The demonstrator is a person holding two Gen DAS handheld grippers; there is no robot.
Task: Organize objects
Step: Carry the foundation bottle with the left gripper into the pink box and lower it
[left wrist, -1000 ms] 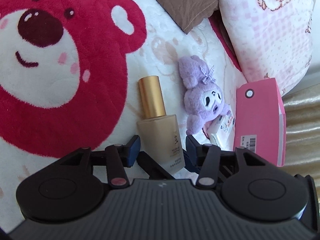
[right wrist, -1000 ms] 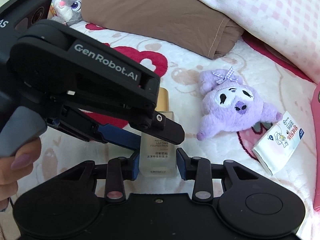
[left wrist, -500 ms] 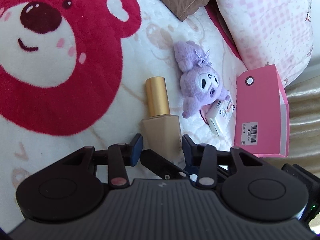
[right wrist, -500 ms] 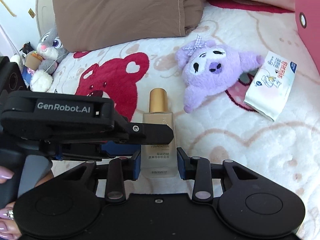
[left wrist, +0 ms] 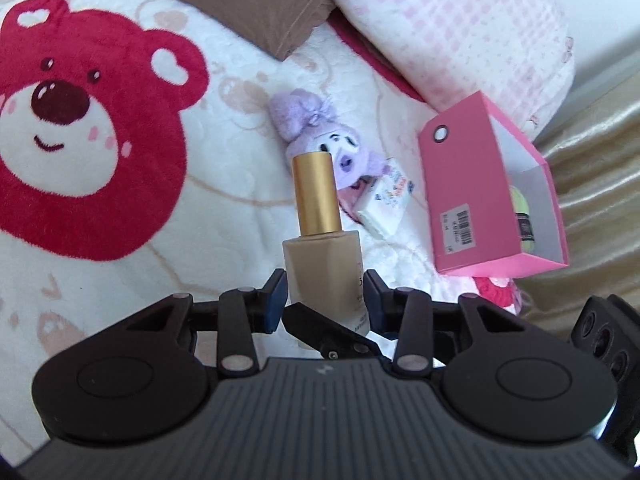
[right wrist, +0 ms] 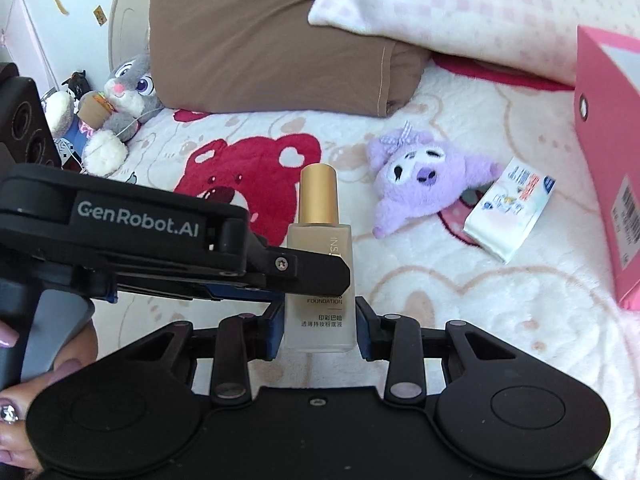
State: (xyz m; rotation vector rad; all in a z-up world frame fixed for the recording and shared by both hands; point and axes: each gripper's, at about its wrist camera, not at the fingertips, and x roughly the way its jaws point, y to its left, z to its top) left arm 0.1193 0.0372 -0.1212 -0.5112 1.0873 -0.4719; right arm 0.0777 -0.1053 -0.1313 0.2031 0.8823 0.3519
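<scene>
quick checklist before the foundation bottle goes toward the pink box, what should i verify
1. Hold on the beige glass foundation bottle with gold cap: right gripper has its blue pads against both sides near the base: ok.
2. Left gripper also brackets the bottle; whether it really clamps: cannot tell.
3. Bottle lifted off the white fleece bear-print blanket: cannot tell.
4. Cap on: ok.
5. Pink cardboard box open with room: partly, a yellow-green item already sits inside; spare room: cannot tell.
6. Path to the box: purple plush toy and white tissue packet lie between: not ok low down, go over them.
</scene>
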